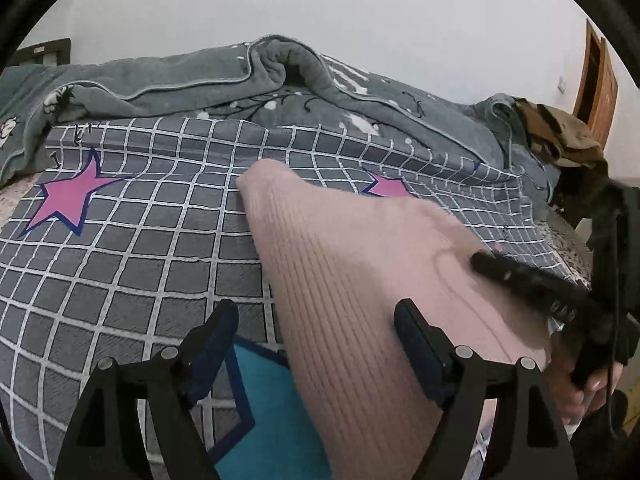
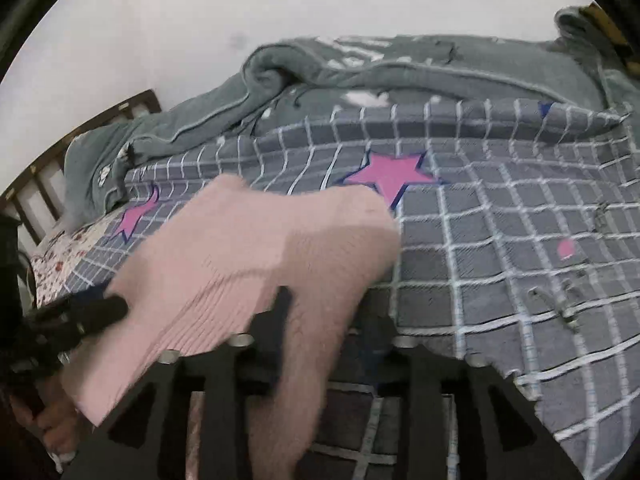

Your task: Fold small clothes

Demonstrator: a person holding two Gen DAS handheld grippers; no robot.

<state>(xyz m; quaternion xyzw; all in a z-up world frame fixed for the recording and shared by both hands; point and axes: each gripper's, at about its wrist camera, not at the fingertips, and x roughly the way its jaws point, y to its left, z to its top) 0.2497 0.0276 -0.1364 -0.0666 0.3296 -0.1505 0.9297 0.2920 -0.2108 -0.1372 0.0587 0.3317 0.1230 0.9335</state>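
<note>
My left gripper (image 1: 316, 344) is wide open w/ nothing pinched; its right finger lies over the pink knit (image 1: 360, 280), left finger over the grid sheet (image 1: 120, 280). Knit is spread on the sheet, centre-near, far corner by a pink star (image 1: 68, 200). My right gripper (image 2: 324, 320): jaws partway apart, knit draped between them; can't tell if it's gripped, view's blurred. Grey blanket (image 1: 180, 76) bunched along the far side.
</note>
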